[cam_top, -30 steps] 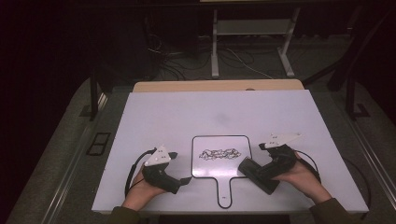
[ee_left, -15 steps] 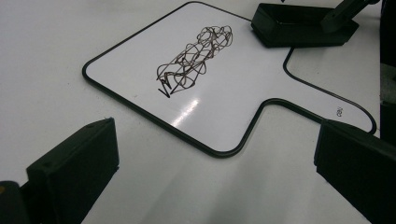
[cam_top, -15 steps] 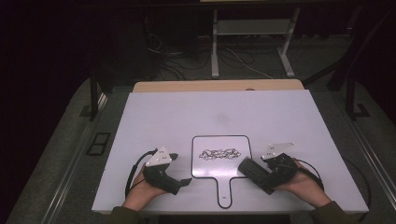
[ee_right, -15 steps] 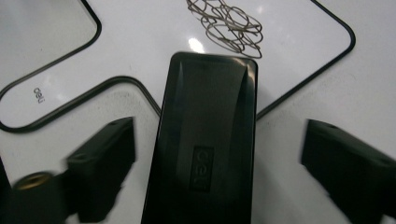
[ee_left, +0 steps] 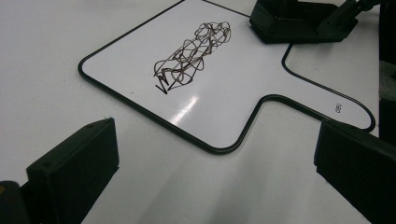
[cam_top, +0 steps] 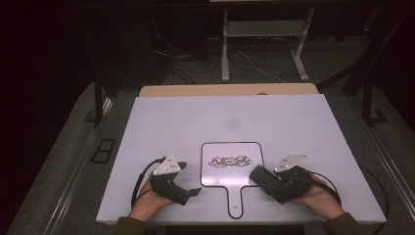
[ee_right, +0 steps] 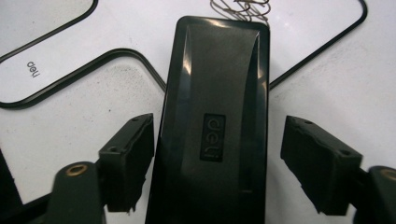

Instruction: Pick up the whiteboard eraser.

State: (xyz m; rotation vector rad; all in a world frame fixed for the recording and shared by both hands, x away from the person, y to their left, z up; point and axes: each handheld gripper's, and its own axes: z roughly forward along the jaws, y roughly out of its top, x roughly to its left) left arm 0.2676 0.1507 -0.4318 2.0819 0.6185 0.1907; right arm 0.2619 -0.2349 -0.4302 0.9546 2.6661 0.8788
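The eraser (ee_right: 215, 126) lies at the whiteboard's (ee_left: 261, 74) right edge, between the right gripper's (ee_right: 217, 158) jaws, which have been closing (one not yet touching). Light, rigid, glossy plastic: grip its long sides mid-length. Left gripper (ee_left: 215, 177) gapes empty.

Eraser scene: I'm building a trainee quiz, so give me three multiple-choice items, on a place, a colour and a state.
1. Where is the eraser?
A between the right gripper's jaws
B on the floor
C under the left gripper
2. Scribble colour on the board?
A red
B black
C green
3. Left gripper's jaws?
A shut
B holding a pen
C open, empty

A: the jaws, just closing, flank it. B: dark lines. C: they stand apart over the table.
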